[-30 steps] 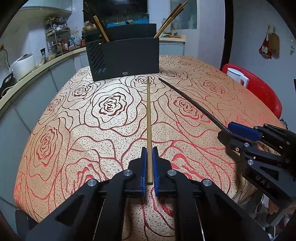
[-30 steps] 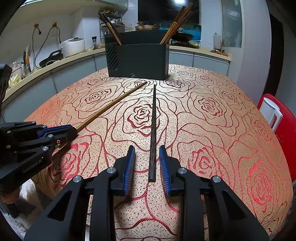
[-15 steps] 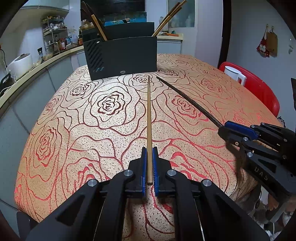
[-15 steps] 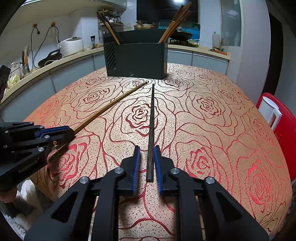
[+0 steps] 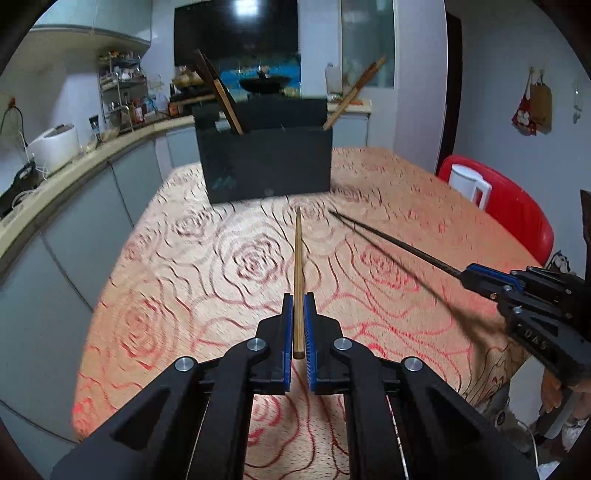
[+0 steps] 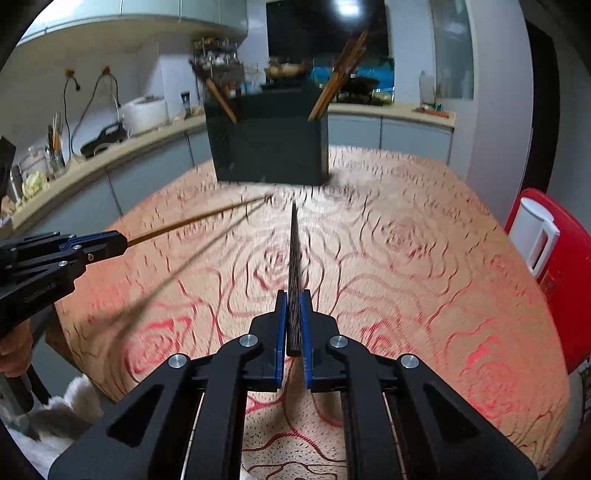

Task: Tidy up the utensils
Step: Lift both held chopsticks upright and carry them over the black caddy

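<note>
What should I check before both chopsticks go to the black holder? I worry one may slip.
1. Left gripper shut on light chopstick: ok.
2. Right gripper shut on dark chopstick: ok.
3. Both chopsticks off the tablecloth, shadows beneath: ok.
4. Chopstick tips apart, not crossing: ok.
5. Black holder upright, front slot free in the middle: ok.
6. Grip firmness, each held near its end: cannot tell.

A rose-patterned tablecloth (image 5: 184,295) covers the table. Beside its far right edge stands a red chair (image 5: 517,214) with a white kettle (image 5: 469,184) on it. Along the counter (image 6: 110,162) sits a white rice cooker (image 5: 55,144); a dark window (image 5: 236,29) hangs behind.
</note>
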Demonstrator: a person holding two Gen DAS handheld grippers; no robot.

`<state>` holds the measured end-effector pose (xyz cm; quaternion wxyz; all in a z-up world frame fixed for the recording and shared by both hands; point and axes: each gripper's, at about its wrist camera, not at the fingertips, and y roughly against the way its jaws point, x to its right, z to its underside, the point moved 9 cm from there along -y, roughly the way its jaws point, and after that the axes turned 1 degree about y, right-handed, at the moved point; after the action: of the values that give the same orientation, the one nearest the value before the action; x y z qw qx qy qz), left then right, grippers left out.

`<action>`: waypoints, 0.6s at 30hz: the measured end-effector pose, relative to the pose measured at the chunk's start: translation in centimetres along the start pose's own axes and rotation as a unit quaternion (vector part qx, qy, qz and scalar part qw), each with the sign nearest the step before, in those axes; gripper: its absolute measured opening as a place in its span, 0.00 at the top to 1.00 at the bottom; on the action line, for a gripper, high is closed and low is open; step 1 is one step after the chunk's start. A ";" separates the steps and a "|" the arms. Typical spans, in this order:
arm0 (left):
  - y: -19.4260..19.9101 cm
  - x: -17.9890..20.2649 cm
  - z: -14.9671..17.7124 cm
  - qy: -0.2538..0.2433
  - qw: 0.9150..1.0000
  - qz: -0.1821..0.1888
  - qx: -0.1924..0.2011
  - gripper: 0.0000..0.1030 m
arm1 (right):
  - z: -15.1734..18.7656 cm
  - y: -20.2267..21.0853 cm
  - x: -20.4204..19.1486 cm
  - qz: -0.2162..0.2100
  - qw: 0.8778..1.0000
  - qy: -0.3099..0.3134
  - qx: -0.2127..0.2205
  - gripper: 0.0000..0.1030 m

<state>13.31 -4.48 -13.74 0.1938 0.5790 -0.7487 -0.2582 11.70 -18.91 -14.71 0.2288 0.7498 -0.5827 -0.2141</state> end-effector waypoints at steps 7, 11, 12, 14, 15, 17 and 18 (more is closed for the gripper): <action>3.0 -1.0 -3.3 -0.002 0.999 -0.008 0.045 0.95 | -3.2 3.0 0.1 -0.006 0.999 -0.001 0.050 0.92; 4.5 -1.4 -5.3 -0.005 0.997 -0.012 0.070 0.95 | -5.4 4.5 -0.4 -0.012 0.997 0.010 0.079 0.92; 4.9 -1.7 -6.1 -0.002 0.997 -0.012 0.077 0.95 | -5.9 4.7 -0.6 -0.014 0.996 0.012 0.085 0.92; 5.4 -2.0 -7.0 0.002 0.996 -0.012 0.087 0.95 | -7.0 5.3 -0.9 -0.019 0.995 0.015 0.097 0.92; 5.7 -2.2 -7.6 0.003 0.996 -0.012 0.092 0.95 | -7.5 5.5 -1.0 -0.022 0.994 0.015 0.102 0.92; 6.3 -2.4 -8.6 0.005 0.995 -0.010 0.103 0.95 | -8.6 5.8 -1.2 -0.030 0.993 0.013 0.111 0.92; 6.6 -2.5 -9.3 0.005 0.994 -0.008 0.108 0.95 | -9.1 6.0 -1.2 -0.033 0.993 0.012 0.115 0.92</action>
<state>14.37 -2.31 -2.36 0.1319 0.6035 -0.7668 -0.1744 12.09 -18.23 -3.81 0.1404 0.7923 -0.5761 -0.1440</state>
